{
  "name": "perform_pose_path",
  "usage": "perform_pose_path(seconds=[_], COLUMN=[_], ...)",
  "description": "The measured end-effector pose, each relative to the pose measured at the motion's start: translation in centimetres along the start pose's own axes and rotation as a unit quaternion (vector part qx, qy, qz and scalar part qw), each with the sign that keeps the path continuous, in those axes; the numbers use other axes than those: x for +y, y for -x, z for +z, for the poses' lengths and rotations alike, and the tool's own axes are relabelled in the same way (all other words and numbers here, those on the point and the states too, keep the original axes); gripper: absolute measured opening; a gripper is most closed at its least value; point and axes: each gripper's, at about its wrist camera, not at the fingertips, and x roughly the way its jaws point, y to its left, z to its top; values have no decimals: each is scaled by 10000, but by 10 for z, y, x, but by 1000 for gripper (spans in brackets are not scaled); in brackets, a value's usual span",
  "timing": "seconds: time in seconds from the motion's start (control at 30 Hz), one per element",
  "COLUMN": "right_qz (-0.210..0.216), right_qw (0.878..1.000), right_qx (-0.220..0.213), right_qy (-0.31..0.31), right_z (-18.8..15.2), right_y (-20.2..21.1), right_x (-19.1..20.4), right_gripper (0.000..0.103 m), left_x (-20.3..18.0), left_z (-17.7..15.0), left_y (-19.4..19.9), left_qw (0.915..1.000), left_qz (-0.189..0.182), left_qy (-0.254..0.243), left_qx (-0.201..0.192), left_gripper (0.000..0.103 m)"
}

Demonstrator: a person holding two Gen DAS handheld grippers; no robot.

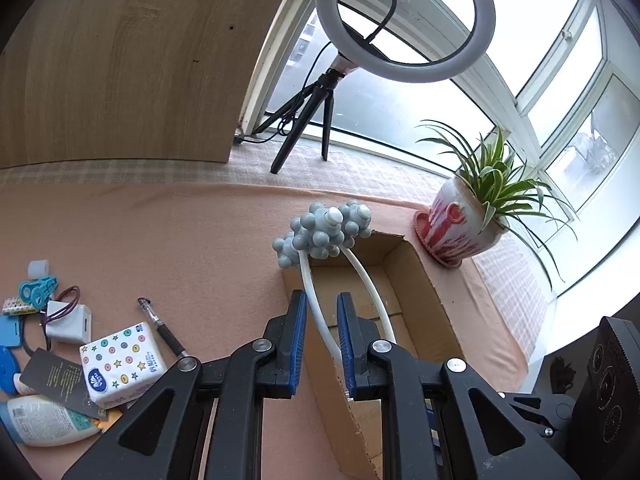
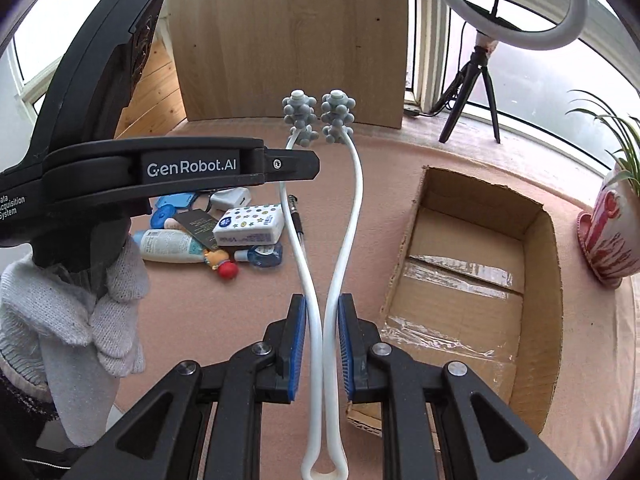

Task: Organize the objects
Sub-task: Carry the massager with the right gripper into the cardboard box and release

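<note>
The table (image 2: 248, 360) carries an open cardboard box (image 2: 540, 280) toward its right side. A potted plant (image 2: 612, 236) stands right of the box, near the table's far right corner. A ring light on a tripod (image 2: 480, 68) stands behind the box, past the far edge. A wooden board (image 2: 288, 40) stands upright at the far edge, left of the tripod. A cluster lies left of the box: tissue pack (image 2: 248, 226), bottle (image 2: 168, 246), pen (image 2: 296, 212). The two-armed massager (image 2: 340, 208) hangs between cluster and box.
</note>
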Motion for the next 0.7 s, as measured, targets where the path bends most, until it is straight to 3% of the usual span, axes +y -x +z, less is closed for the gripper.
perform_pose_path(seconds=[0.2,0.23,0.33,0.37,0.4,0.43,0.5,0.7], right_qz=[-248,-291,-466,-484,-546,-623,-572,-419], right_qw=[9987,9982,9968,9966,9957,9939,9922,9920], right_qx=[19,14,-59,-14,47,85,-20,-118], right_qy=[-451,-517,-644,-668,-754,-903,-1109,-1189], right_z=[-3,-4,-5,-5,-6,-7,-11,-14], right_y=[2,2,2,-1,-4,-4,-1,4], right_x=[-48,-55,-74,-80,-86,-92,-100,-96], right_gripper=[14,14,15,16,28,47,61,61], left_x=[-47,-53,-58,-58,-57,-55,-46,-1], left_z=[9,10,10,9,8,6,3,-7], left_y=[-41,-45,-51,-49,-46,-43,-38,-16], left_qw=[9990,9988,9983,9984,9980,9976,9975,9980], left_qz=[-129,-58,51,40,90,170,254,491], left_qy=[-398,-470,-528,-539,-598,-654,-637,-296], left_qx=[176,159,236,192,179,171,181,260], left_gripper=[17,21,74,74,74,74,74,74])
